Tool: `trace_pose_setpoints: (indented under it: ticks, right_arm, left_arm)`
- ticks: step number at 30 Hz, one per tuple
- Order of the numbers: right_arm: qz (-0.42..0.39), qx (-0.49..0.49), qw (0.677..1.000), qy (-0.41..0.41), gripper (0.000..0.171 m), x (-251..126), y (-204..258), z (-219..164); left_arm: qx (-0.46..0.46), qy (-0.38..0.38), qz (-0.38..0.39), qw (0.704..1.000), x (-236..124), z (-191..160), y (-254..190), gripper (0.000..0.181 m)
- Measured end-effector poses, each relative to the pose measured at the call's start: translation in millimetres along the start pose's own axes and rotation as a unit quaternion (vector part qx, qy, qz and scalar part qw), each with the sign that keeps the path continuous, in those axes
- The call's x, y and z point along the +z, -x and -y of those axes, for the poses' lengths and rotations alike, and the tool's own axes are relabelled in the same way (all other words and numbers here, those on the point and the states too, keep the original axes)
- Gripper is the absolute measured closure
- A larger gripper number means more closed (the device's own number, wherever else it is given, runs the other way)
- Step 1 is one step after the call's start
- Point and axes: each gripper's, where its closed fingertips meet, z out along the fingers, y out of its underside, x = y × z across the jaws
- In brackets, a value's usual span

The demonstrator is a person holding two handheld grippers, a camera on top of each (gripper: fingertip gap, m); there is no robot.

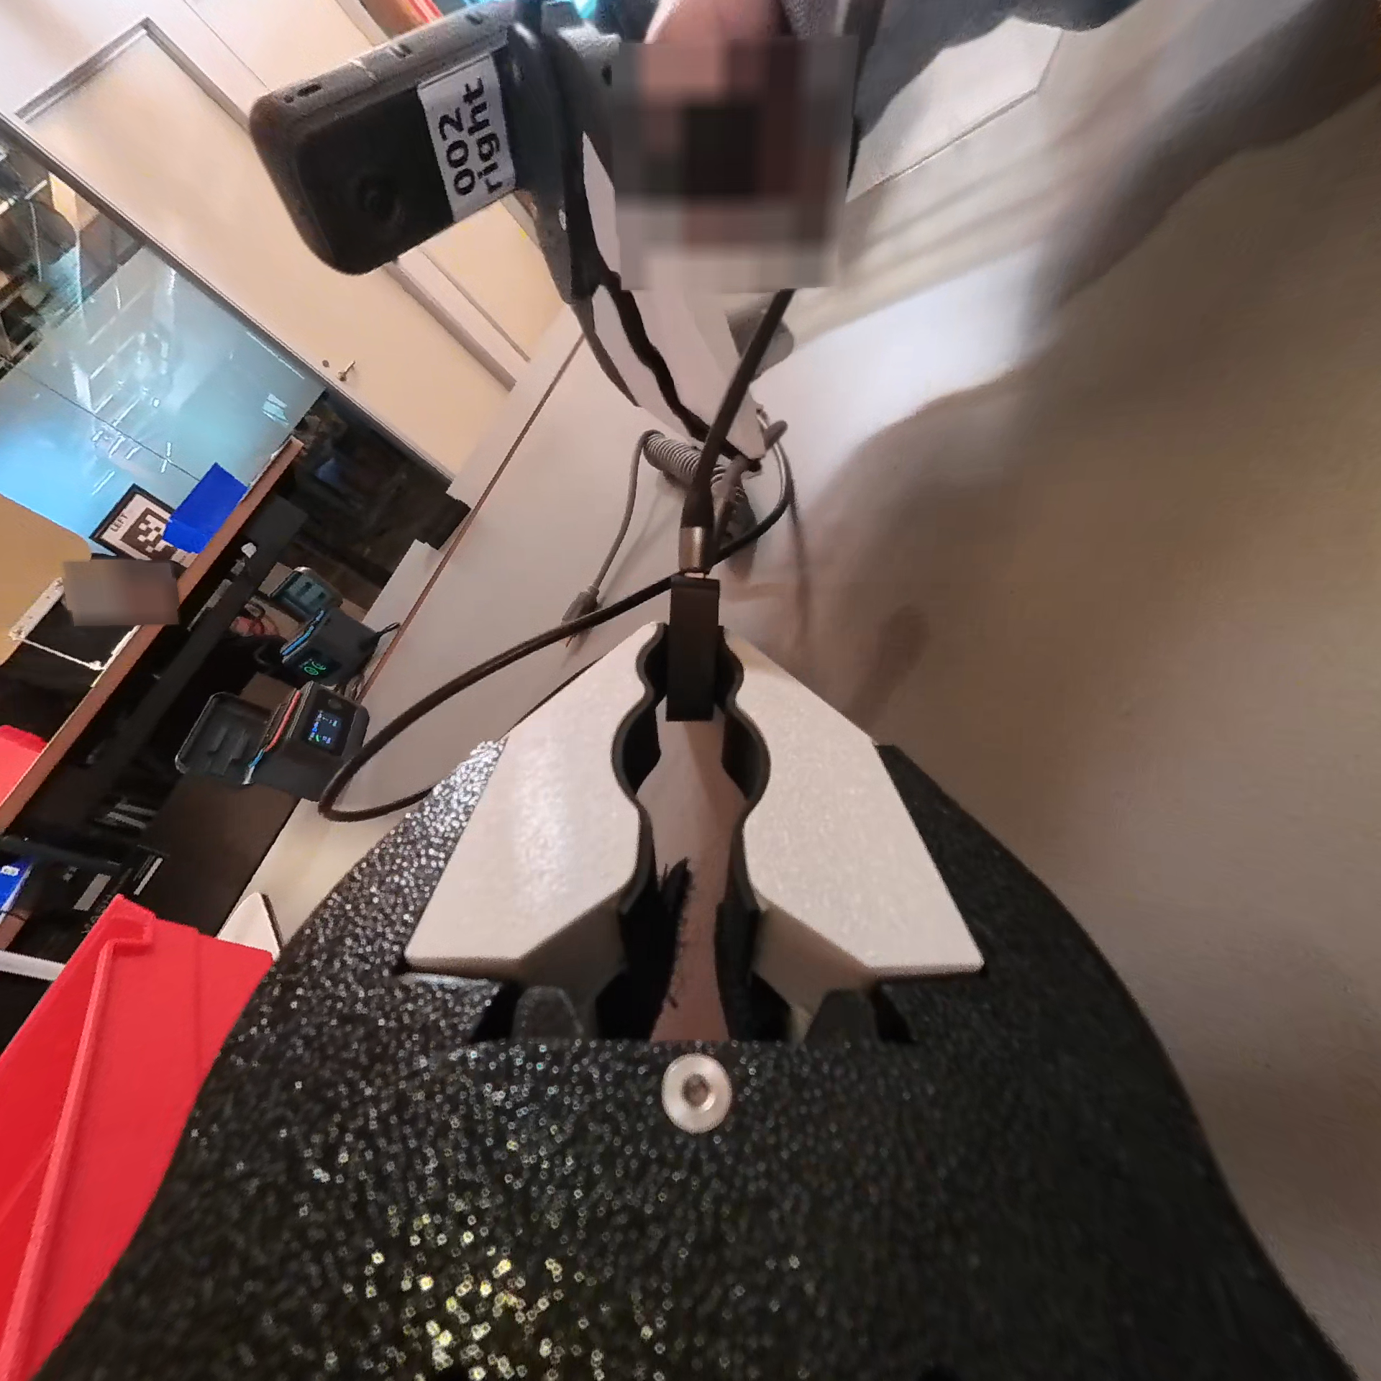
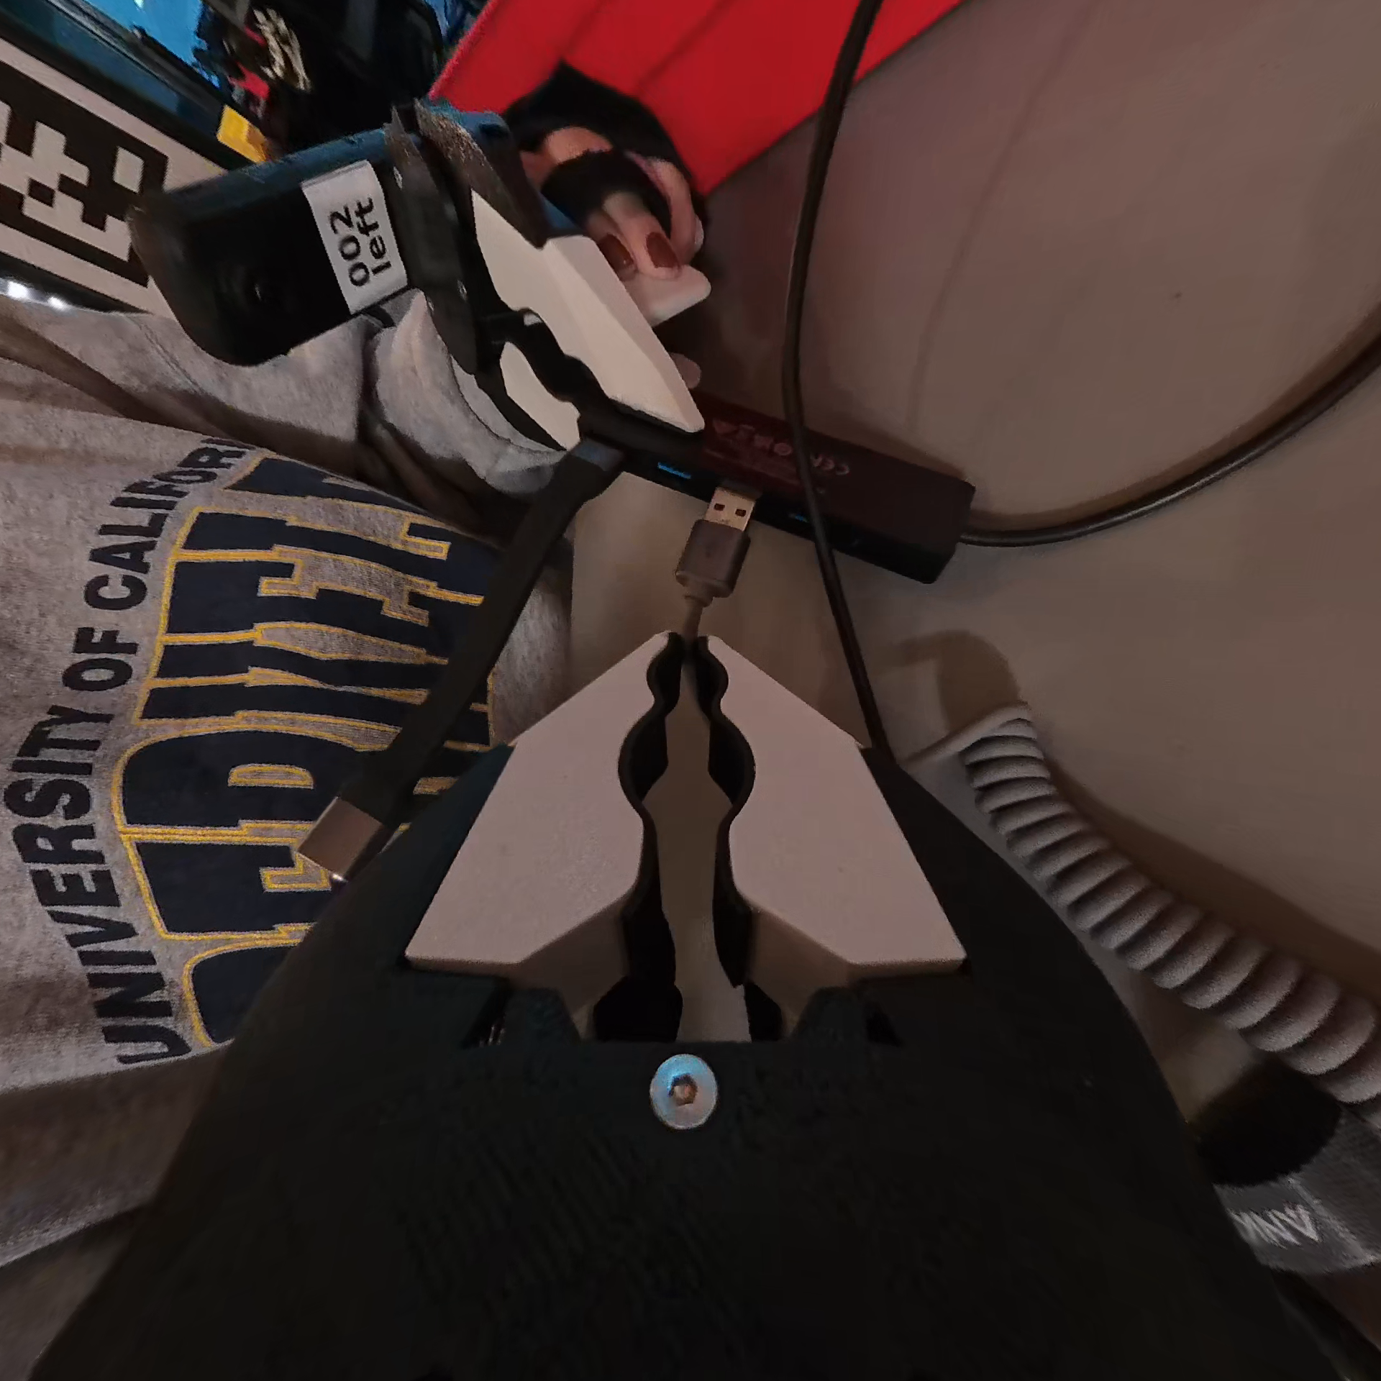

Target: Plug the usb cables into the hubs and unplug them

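A slim black USB hub (image 2: 859, 493) lies across the right wrist view. My left gripper (image 2: 665, 418) is shut on its left end. In the left wrist view the hub (image 1: 691, 657) shows end-on between my left gripper's (image 1: 691, 635) white fingers. My right gripper (image 2: 687, 639) is shut on a grey cable just behind its USB plug (image 2: 717, 545). The plug's metal tip touches the hub's side at a port, with most of the shell still showing. The plug (image 1: 691, 549) and right gripper (image 1: 736, 448) also show in the left wrist view.
The hub's own flat black cable (image 2: 478, 657) hangs down to a loose plug (image 2: 344, 829). A thin black cable (image 2: 814, 299) crosses over the hub. A coiled grey cable (image 2: 1121, 897) lies on the white table (image 2: 1121, 224). A red bin (image 1: 112, 1046) stands at the left.
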Motion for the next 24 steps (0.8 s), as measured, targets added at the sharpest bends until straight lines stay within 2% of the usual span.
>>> trace_pose_setpoints:
  ticks: [6,11,16,20,24]
  right_arm:
    - [-0.029,-0.006,0.999,0.022,0.170,-4.3,-4.3,3.7]
    - [-0.071,-0.009,0.997,-0.017,0.169,-10.1,-5.1,18.0]
    - [-0.150,-0.087,0.985,-0.027,0.169,-11.1,-8.3,20.2]
    - [-0.229,-0.221,0.947,-0.033,0.168,-7.2,-6.1,21.7]
    - [-0.317,-0.354,0.879,-0.041,0.167,-5.5,-5.5,28.3]
  left_arm:
    - [0.001,0.002,0.002,1.000,-0.9,-0.5,0.3,0.172]
    - [0.012,0.006,0.006,1.000,-0.7,-0.2,-0.5,0.172]
    - [-0.002,0.007,0.007,1.000,-1.1,-0.5,0.8,0.172]
    - [-0.005,0.008,0.008,1.000,-0.8,-0.1,1.1,0.172]
    - [-0.009,0.009,0.008,1.000,-0.9,-0.3,2.0,0.172]
